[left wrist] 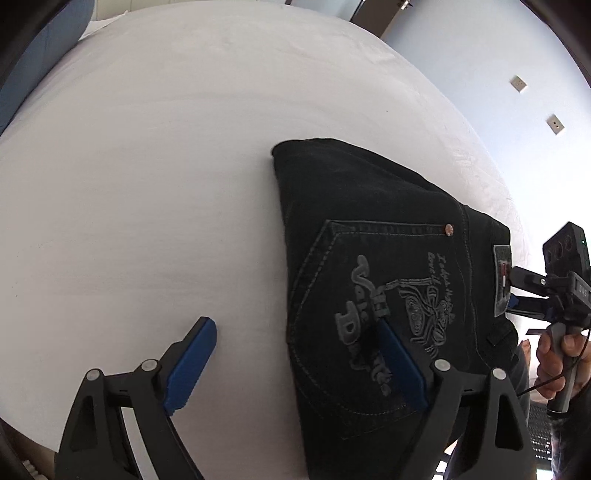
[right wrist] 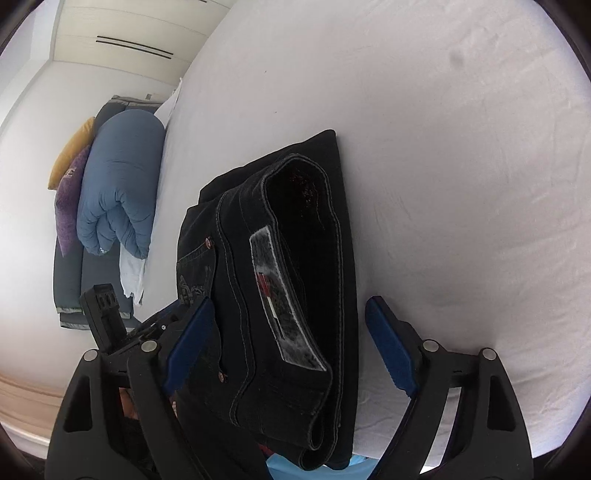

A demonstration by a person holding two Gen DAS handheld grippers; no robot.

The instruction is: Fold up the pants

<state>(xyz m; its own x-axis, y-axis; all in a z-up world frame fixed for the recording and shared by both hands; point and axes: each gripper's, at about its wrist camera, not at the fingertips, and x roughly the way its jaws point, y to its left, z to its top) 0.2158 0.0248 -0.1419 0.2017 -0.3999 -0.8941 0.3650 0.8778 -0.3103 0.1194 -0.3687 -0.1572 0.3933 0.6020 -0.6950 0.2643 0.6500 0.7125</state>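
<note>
The work surface is a bed covered with a white sheet, lightly creased toward its edges and carrying a few faint dark marks in the right wrist view. The black pants lie on this sheet in a folded stack near the bed's near edge. The back pocket with grey embroidered lettering faces up, and the waistband with its grey label faces the right-hand tool.

Left gripper: the blue-padded fingers are spread wide. One finger is over bare sheet; the other is over the embroidered pocket. Whether it touches the fabric cannot be determined.

Right gripper: the fingers are spread wide, one on each side of the waistband end of the stack, and nothing is pinched. In the left wrist view this tool appears at the right edge, with its tips at the label and the person's hand around the handle.

Room, left wrist view: a pale wall beside the bed carries two small wall plates.

Room, right wrist view: a rolled blue duvet stands beside the bed, with a purple cushion and a yellow cushion against it. Cream wardrobe doors with a dark horizontal handle occupy the background.
</note>
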